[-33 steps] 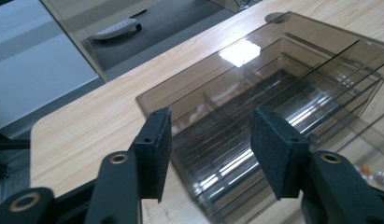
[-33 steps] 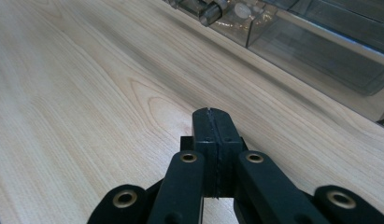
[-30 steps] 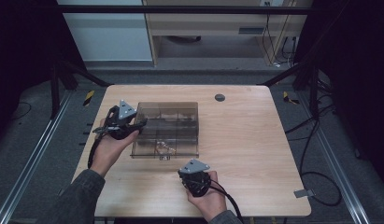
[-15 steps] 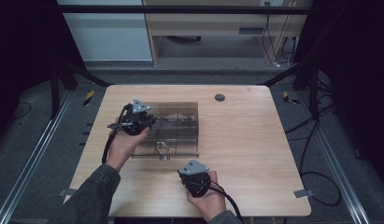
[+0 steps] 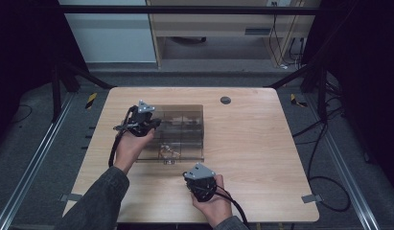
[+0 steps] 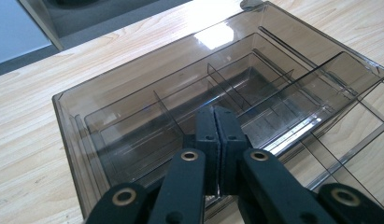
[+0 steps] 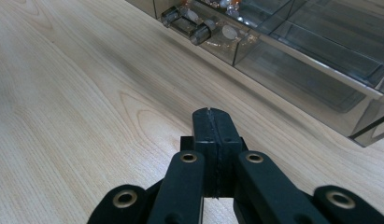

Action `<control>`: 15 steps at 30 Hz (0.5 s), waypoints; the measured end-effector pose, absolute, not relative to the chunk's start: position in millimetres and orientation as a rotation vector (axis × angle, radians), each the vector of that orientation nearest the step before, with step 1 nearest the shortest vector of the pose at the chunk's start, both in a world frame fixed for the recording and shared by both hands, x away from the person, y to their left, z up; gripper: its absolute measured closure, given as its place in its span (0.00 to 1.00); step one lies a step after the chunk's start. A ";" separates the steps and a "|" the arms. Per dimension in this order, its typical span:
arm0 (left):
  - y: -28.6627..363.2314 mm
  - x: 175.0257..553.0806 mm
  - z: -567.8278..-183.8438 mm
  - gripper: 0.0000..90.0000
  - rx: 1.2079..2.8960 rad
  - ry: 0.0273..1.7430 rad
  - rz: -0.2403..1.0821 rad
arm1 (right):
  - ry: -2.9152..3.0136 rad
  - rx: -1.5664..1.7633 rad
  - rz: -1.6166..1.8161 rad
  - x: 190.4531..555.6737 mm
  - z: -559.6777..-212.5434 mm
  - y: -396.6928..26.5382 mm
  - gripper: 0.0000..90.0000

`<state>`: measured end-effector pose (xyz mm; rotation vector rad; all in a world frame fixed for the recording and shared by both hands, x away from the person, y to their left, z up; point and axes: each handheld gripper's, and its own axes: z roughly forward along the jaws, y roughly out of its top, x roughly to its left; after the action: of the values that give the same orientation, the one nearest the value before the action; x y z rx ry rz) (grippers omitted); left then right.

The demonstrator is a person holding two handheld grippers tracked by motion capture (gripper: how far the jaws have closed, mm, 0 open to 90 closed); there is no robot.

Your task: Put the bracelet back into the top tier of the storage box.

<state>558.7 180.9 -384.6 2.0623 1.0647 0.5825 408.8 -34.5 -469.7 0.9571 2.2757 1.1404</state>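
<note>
Small items in the clear compartment box's (image 5: 178, 132) front cell (image 7: 213, 25) are too blurred to identify; its right end (image 7: 367, 126) is cut off by the frame.

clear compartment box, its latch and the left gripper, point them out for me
clear compartment box (image 6: 133, 135), left gripper view, lid top
latch (image 7: 187, 23), right gripper view, front clasp pieces
left gripper (image 6: 214, 121), left gripper view, seam between the shut jaw tips

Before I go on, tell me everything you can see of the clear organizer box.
The organizer box is smoky transparent plastic, rectangular, split by thin dividers into compartments. It lies flat on the wooden table, left of centre. Two latches sit on its near edge; small items show behind them. The left claw, shut, is over its lid.
</note>
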 end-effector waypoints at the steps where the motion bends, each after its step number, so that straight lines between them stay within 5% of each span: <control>1: 180.2 559.0 -385.2 0.99 2.068 1.064 0.588 | 2.273 0.957 1.142 408.9 -469.4 -34.6 1.00; 15: 175.9 565.2 -393.4 1.00 2.113 1.090 0.585 | 2.233 0.957 1.154 415.7 -465.4 -35.3 1.00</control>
<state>565.2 175.9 -393.4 2.1128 1.0905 0.5851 415.7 -35.3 -465.4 0.9572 2.2332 1.1536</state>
